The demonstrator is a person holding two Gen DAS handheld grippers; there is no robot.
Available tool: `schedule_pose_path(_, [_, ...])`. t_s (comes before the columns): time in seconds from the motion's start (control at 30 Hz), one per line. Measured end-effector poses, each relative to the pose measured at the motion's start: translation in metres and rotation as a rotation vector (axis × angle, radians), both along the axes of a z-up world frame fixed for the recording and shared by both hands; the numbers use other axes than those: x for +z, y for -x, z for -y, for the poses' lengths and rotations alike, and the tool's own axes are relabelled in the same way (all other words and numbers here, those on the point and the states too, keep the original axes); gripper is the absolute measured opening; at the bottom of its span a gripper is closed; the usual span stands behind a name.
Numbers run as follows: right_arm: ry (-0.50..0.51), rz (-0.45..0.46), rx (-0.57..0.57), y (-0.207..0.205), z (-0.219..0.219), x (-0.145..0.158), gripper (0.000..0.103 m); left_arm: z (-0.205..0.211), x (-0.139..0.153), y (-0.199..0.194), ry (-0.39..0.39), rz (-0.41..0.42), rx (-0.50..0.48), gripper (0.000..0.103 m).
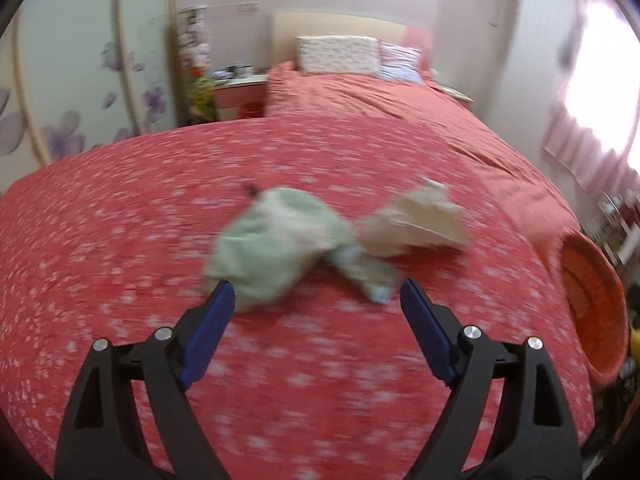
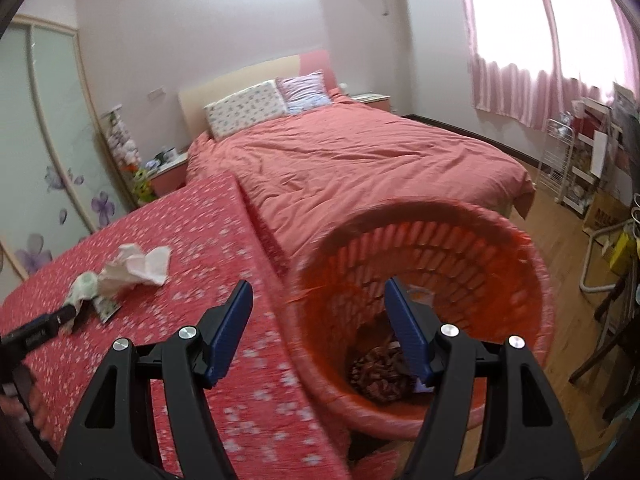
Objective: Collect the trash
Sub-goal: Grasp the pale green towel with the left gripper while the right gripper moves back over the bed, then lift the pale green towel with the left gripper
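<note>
On the red flowered cloth (image 1: 120, 240) lie a crumpled green paper (image 1: 276, 244), a crumpled cream paper (image 1: 416, 220) and a small flat wrapper (image 1: 372, 276) between them. My left gripper (image 1: 318, 294) is open just short of the green paper, with nothing between its blue pads. The right wrist view shows the same heap, a white tissue (image 2: 140, 264) and the green paper (image 2: 86, 286), with the left gripper's black tip touching its near side. My right gripper (image 2: 319, 290) is open and empty above the rim of the orange mesh basket (image 2: 440, 248), which holds dark brown scraps (image 2: 380, 372).
The basket (image 1: 596, 300) stands off the cloth's right edge. Beyond lies a bed (image 2: 360, 160) with a red duvet and two pillows. A nightstand (image 1: 240, 88) and a flowered wardrobe (image 1: 60, 80) are on the left. A white rack (image 2: 568, 168) and clutter stand on the wooden floor at right.
</note>
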State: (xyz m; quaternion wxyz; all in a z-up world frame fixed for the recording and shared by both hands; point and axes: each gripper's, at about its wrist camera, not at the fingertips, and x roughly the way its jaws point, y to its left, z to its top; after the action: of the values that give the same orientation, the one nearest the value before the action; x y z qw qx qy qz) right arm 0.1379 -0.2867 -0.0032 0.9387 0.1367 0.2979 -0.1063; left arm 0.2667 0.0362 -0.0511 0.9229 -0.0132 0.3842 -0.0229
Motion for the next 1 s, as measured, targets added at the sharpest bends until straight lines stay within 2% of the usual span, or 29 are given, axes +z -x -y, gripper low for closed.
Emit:
schedule_pose_path(0.1, [0.012, -0.011, 0.038, -0.006, -0.017, -0.002, 0.068, -0.027, 0.0, -0.007, 0.002, 0.01, 0.063, 0.083])
schedule_pose_path(0.23, [0.02, -0.025, 0.074, -0.012, -0.038, -0.005, 0.068, -0.041, 0.0, -0.017, 0.023, 0.0, 0.079, 0.083])
schedule_pose_path(0.43, [0.03, -0.041, 0.103, -0.019, -0.055, -0.007, 0.068, -0.035, -0.008, -0.043, 0.056, -0.045, 0.066, 0.083])
schedule_pose_path(0.57, [0.041, -0.053, 0.113, -0.023, -0.063, -0.008, 0.068, -0.03, -0.014, -0.053, 0.046, -0.063, 0.064, 0.083])
schedule_pose_path(0.6, [0.043, -0.056, 0.114, -0.023, -0.064, -0.009, 0.068, -0.029, -0.016, -0.053, 0.046, -0.066, 0.06, 0.081])
schedule_pose_path(0.77, [0.043, -0.068, 0.117, -0.022, -0.067, -0.013, 0.068, -0.028, -0.018, -0.052, 0.062, -0.072, 0.045, 0.055])
schedule_pose_path(0.83, [0.043, -0.071, 0.119, -0.023, -0.067, -0.014, 0.068, -0.029, -0.017, -0.05, 0.066, -0.069, 0.044, 0.038])
schedule_pose_path(0.93, [0.041, -0.074, 0.121, -0.023, -0.069, -0.015, 0.068, -0.032, -0.018, -0.048, 0.07, -0.067, 0.034, 0.031])
schedule_pose_path(1.0, [0.04, -0.075, 0.124, -0.024, -0.07, -0.015, 0.068, -0.033, -0.017, -0.045, 0.059, -0.059, 0.028, 0.031])
